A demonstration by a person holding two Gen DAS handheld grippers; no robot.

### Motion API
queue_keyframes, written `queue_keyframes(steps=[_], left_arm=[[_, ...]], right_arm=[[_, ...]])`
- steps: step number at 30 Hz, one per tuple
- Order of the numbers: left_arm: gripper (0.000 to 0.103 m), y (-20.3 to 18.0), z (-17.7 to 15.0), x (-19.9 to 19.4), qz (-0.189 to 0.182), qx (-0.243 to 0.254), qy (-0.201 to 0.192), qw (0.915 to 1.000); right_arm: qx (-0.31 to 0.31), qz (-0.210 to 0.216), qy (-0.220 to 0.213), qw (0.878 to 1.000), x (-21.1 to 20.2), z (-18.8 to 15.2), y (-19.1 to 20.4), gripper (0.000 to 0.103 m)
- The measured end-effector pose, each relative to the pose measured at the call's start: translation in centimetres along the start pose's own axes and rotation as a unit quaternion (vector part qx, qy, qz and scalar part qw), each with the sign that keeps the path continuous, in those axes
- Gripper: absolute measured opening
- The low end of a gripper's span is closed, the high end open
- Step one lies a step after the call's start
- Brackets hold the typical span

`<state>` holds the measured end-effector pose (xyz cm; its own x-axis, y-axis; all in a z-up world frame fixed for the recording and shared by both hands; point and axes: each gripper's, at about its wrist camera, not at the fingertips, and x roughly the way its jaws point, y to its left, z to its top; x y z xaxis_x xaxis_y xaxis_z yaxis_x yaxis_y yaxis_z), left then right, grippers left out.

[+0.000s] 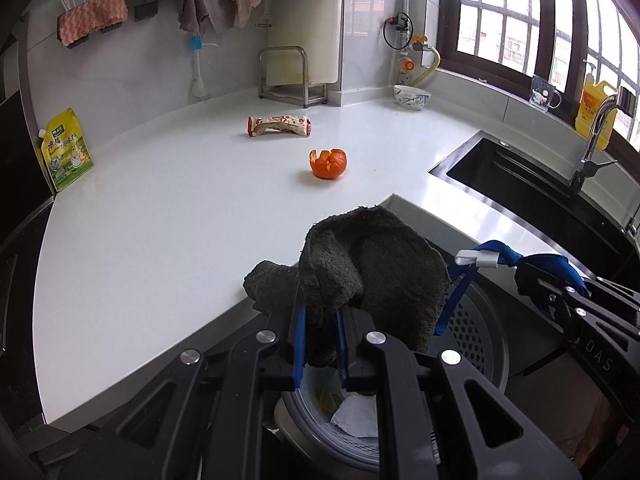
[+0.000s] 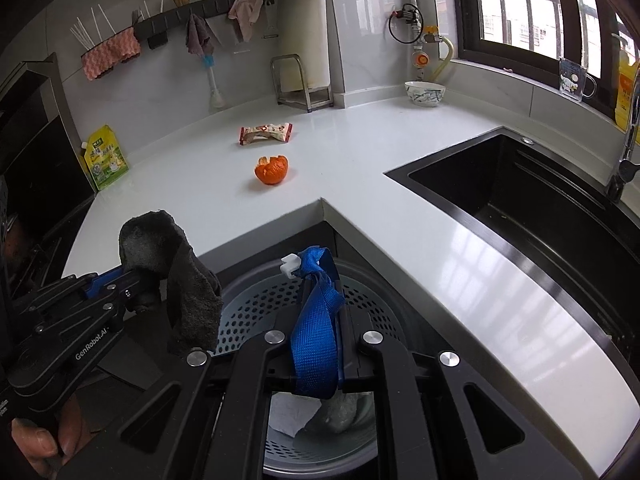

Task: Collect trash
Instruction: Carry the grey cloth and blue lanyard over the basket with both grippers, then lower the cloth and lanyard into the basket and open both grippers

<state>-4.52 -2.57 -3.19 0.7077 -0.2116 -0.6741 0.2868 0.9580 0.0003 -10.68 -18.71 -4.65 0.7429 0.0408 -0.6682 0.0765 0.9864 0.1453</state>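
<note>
Trash hangs right over the round grey perforated bin [image 2: 256,304] below your closed jaws: dark grey fuzzy cloth [image 1: 372,272] clamped left, blue woven strap [image 2: 316,320] clamped right, ready to drop.

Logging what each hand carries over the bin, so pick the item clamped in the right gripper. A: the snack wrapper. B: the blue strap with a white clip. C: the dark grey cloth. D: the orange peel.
B: the right gripper is shut on the blue strap above the perforated bin, while the left gripper holds the dark grey cloth; the orange peel and snack wrapper lie on the counter.
</note>
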Motion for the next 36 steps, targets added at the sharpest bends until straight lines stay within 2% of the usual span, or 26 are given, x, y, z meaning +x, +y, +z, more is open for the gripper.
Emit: queue_keyframes(steps=[5, 14, 25, 29, 34, 35, 36], left_arm=[[0.013, -0.3, -1.0, 1.4, 0.007, 0.000, 0.016, 0.9998], [0.013, -1.4, -2.3, 3.4, 0.009, 0.011, 0.040, 0.9991], [0.013, -1.5, -4.1, 6.6, 0.015, 0.014, 0.097, 0.9951], [0.013, -1.8, -4.4, 7.2, 0.018, 0.017, 0.101, 0.9945], [0.018, -1.9, -4.7, 8.0, 0.017, 0.018, 0.114, 0.9932], [0.020, -1.9, -4.8, 8.1, 0.017, 0.018, 0.116, 0.9930], [0.023, -1.9, -4.8, 8.1, 0.018, 0.019, 0.117, 0.9928]], right_arm=[[0.004, -0.023, 0.010, 1.000, 1.5, -2.0, -0.3, 0.008], [0.020, -0.014, 0.037, 0.999, 3.3, -3.8, -0.9, 0.008], [0.037, -0.011, 0.089, 0.995, 6.8, -5.7, -1.9, 0.008], [0.050, -0.010, 0.103, 0.993, 8.1, -6.1, -2.6, 0.008], [0.063, -0.009, 0.121, 0.991, 9.5, -6.4, -3.3, 0.009], [0.066, -0.009, 0.121, 0.991, 9.6, -6.4, -3.3, 0.011], [0.066, -0.008, 0.122, 0.990, 9.7, -6.4, -3.4, 0.017]])
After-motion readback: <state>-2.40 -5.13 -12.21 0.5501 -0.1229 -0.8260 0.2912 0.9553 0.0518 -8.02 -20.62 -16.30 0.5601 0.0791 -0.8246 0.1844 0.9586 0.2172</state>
